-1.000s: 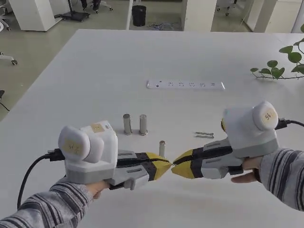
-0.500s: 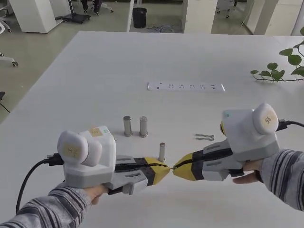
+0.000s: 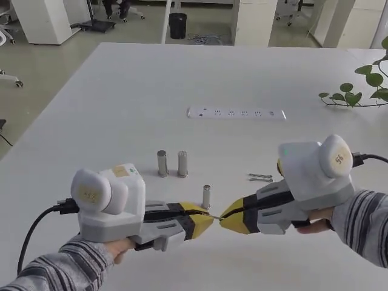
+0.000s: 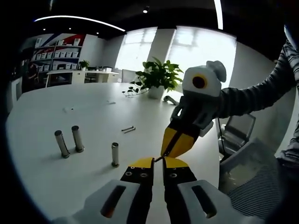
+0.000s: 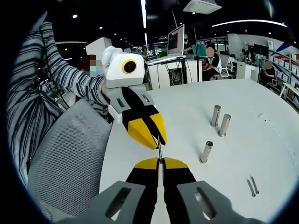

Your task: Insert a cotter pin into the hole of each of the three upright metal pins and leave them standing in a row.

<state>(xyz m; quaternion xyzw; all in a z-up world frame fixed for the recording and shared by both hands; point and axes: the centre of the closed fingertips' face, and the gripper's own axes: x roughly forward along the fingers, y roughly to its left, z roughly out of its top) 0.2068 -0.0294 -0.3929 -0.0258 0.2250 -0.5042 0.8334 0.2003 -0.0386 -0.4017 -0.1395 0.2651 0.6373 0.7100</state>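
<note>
The left gripper (image 3: 209, 217) and the right gripper (image 3: 223, 219) meet tip to tip near the table's (image 3: 121, 91) near edge, both pinched together on one cotter pin (image 5: 160, 151). A slip in the handover could drop it, or knock over the metal pin (image 3: 206, 197) standing just behind.

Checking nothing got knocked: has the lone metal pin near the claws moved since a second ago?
No. The lone metal pin keeps its place relative to the power strip; only the whole view shifted.
</note>
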